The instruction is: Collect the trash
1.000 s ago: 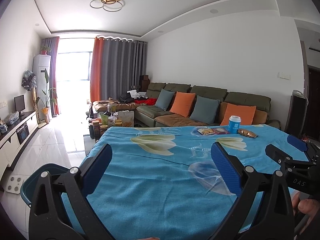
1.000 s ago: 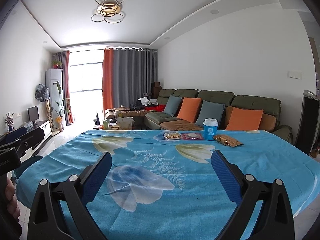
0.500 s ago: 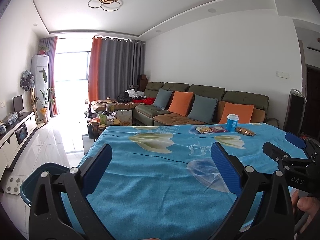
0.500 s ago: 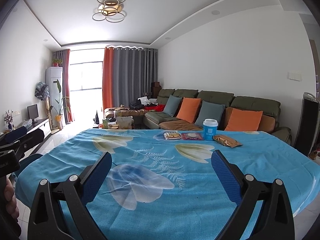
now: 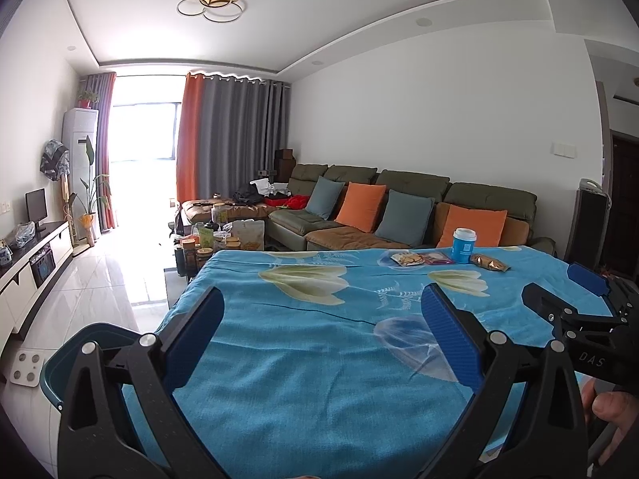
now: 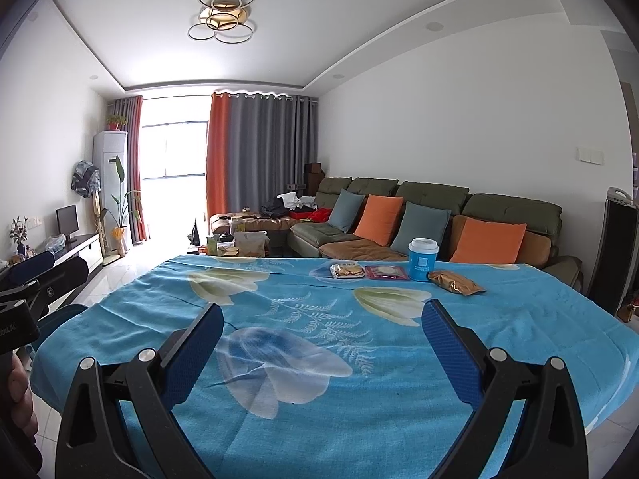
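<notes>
Trash lies in a row at the far edge of the blue flowered tablecloth (image 6: 319, 379): a blue paper cup with a white lid (image 6: 422, 264), a gold snack bag (image 6: 455, 282), a red wrapper (image 6: 386, 272) and a yellow snack packet (image 6: 347, 270). The cup (image 5: 463, 245), gold bag (image 5: 489, 262) and packets (image 5: 407, 258) also show in the left wrist view. My left gripper (image 5: 319, 331) is open and empty over the near left of the table. My right gripper (image 6: 319, 335) is open and empty over the near edge, far from the trash.
A teal bin (image 5: 92, 343) stands on the floor at the table's left corner. A green sofa with orange and grey cushions (image 6: 431, 219) runs behind the table. A cluttered coffee table (image 5: 219, 239) stands beyond the far left corner. A TV bench (image 5: 28, 263) lines the left wall.
Both grippers have stayed open and nearly still. The left view has shifted slightly, so the table and trash sit a little lower and further left.
</notes>
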Tool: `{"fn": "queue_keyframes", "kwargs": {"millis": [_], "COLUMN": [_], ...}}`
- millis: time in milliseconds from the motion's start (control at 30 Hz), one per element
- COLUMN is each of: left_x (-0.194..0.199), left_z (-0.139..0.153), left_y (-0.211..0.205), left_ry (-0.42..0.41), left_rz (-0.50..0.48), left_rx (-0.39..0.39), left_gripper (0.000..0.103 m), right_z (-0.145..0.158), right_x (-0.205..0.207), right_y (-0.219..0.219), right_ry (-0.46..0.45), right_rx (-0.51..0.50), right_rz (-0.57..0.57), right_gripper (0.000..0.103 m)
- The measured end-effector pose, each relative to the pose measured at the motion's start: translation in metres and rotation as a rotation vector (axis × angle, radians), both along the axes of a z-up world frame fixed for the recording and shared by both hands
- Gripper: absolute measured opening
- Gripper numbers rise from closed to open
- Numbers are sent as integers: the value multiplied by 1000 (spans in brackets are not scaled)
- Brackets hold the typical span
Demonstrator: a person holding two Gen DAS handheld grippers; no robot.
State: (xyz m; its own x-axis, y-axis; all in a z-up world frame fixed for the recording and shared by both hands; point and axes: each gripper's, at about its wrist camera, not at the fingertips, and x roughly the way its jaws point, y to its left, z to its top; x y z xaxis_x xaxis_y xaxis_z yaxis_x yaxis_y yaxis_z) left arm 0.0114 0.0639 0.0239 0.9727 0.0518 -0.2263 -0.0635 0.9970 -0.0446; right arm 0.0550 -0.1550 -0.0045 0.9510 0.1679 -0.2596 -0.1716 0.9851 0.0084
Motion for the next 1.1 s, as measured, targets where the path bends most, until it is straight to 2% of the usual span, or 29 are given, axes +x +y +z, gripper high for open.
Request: {"fn": "queue_keyframes", "kwargs": {"millis": [833, 967, 1100], "left_x": [-2, 11, 38], "left_z": [0, 6, 16], "left_y": [3, 8, 25], "left_ry": [-5, 11, 41], "left_rz": [-10, -8, 18], "left_rx": [-15, -3, -10], "left_gripper": [97, 97, 97], "right_z": [-1, -1, 4], "right_x": [-2, 7, 32], "right_y": [-1, -9, -35], "right_ry": [10, 15, 19], "right_rx": [6, 9, 29], "right_rz": [-5, -16, -36], "right_gripper": [96, 96, 96]}}
